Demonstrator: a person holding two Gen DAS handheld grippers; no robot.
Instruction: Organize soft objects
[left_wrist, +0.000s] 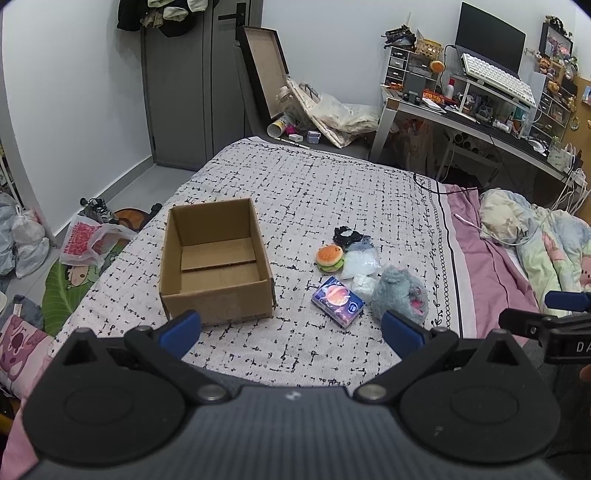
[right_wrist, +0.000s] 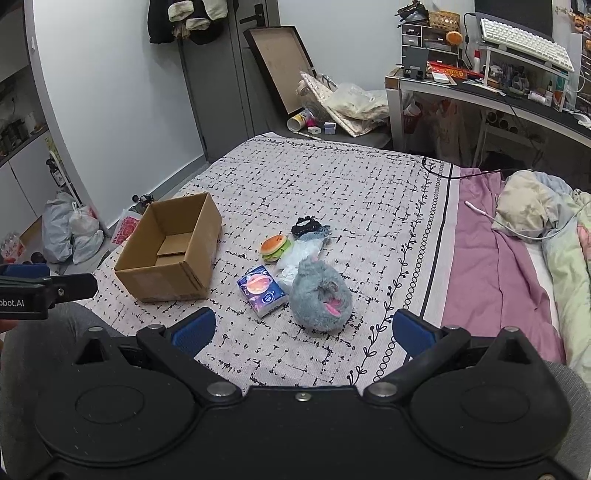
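Left wrist view: left claw (left_wrist: 291, 328) spread wide, nothing held, hovering over the near edge of the bed (left_wrist: 314, 192). Right claw tip (left_wrist: 565, 301) pokes in at the frame's right edge.
Box: empty cardboard box (left_wrist: 216, 264) toward the bed's left edge, flaps open, upright.
Soft things: burger plush (left_wrist: 330, 258), dark fabric piece (left_wrist: 347, 235), clear plastic packets (left_wrist: 360, 264), tissue pack (left_wrist: 338, 301), grey-blue fluffy plush (left_wrist: 400, 295), clustered right of the box, several touching.

Right wrist view: right claw (right_wrist: 301, 328) also spread wide and empty; fluffy plush (right_wrist: 319, 299) lies nearest it, the tissue pack (right_wrist: 262, 290) just beside.
Risk, crowding: a grab at the plush may drag neighbours along.
Risk, slip: fluffy pile compresses; a shallow pinch could lose it over the bed.
Risk, box: the box (right_wrist: 171, 251) is light and unbraced, sitting near the bed edge; a nudge could shove it off.
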